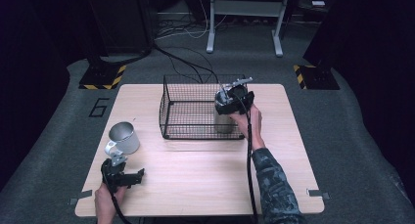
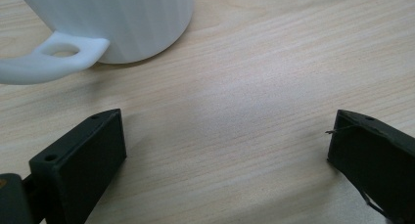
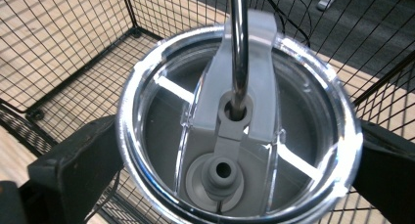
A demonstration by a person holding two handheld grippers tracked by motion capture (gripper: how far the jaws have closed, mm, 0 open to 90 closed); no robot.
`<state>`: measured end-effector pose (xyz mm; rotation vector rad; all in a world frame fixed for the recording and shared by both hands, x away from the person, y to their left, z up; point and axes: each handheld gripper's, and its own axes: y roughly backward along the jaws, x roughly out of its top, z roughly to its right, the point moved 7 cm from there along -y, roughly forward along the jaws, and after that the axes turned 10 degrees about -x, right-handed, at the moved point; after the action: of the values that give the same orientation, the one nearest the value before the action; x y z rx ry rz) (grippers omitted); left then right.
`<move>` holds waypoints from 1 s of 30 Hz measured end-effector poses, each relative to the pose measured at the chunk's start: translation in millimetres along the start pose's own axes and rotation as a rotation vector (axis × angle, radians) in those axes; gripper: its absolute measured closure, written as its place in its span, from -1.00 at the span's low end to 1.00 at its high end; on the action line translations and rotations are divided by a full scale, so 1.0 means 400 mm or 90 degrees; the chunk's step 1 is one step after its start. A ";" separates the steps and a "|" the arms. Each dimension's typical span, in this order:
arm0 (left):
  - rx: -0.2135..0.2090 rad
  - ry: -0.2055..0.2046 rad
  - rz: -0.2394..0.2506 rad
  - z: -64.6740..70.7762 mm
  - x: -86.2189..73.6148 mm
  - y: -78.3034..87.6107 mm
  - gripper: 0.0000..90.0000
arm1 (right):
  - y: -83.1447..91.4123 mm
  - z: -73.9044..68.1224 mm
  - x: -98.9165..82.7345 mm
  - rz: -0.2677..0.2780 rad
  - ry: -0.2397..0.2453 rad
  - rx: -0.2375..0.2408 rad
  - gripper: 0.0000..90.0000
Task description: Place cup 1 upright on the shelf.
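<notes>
Steel glinting, the lidded metal tumbler with a clear lid and metal straw (image 3: 240,131) is sitting in the black wire basket (image 1: 188,106), pinched by the right gripper (image 1: 234,100). The left gripper (image 2: 225,150) is hovering with fingers spread near a white ribbed mug (image 2: 117,18) on the wooden surface (image 1: 195,170).

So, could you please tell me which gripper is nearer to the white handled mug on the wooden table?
Left. The left gripper sits open just short of the white handled mug; the right gripper is far across, clamped on the lidded steel tumbler at the black wire basket.
</notes>
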<state>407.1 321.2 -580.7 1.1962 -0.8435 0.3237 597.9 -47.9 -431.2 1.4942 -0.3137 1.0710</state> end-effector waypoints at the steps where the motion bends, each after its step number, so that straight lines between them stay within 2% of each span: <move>1: 0.000 0.000 0.000 0.000 0.000 0.000 -0.99 | 0.006 0.001 0.003 0.004 0.000 0.001 -1.00; 6: 0.000 0.000 0.000 0.000 0.000 0.000 -0.99 | 0.034 0.003 0.017 0.020 0.001 -0.011 -1.00; 14: 0.001 -0.004 0.001 -0.002 0.001 0.000 -0.99 | 0.095 -0.009 0.040 0.046 0.033 -0.004 -1.00; 17: 0.001 -0.002 0.002 -0.001 0.001 -0.001 -0.99 | 0.124 -0.015 0.041 0.053 0.033 0.002 -1.00; 18: -0.001 -0.003 -0.003 -0.001 0.000 0.001 -0.99 | 0.134 -0.013 0.039 0.055 0.048 0.002 -1.00; 23: -0.001 -0.002 -0.002 -0.001 0.000 0.001 -0.99 | 0.183 -0.018 0.022 0.066 0.050 0.023 -1.00; 30: -0.001 -0.004 -0.003 -0.002 0.000 0.001 -0.99 | 0.235 -0.015 -0.040 0.071 0.053 0.038 -1.00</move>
<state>407.3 321.9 -580.4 1.1987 -0.8465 0.3158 518.8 -72.2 -383.8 1.4947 -0.3114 1.2372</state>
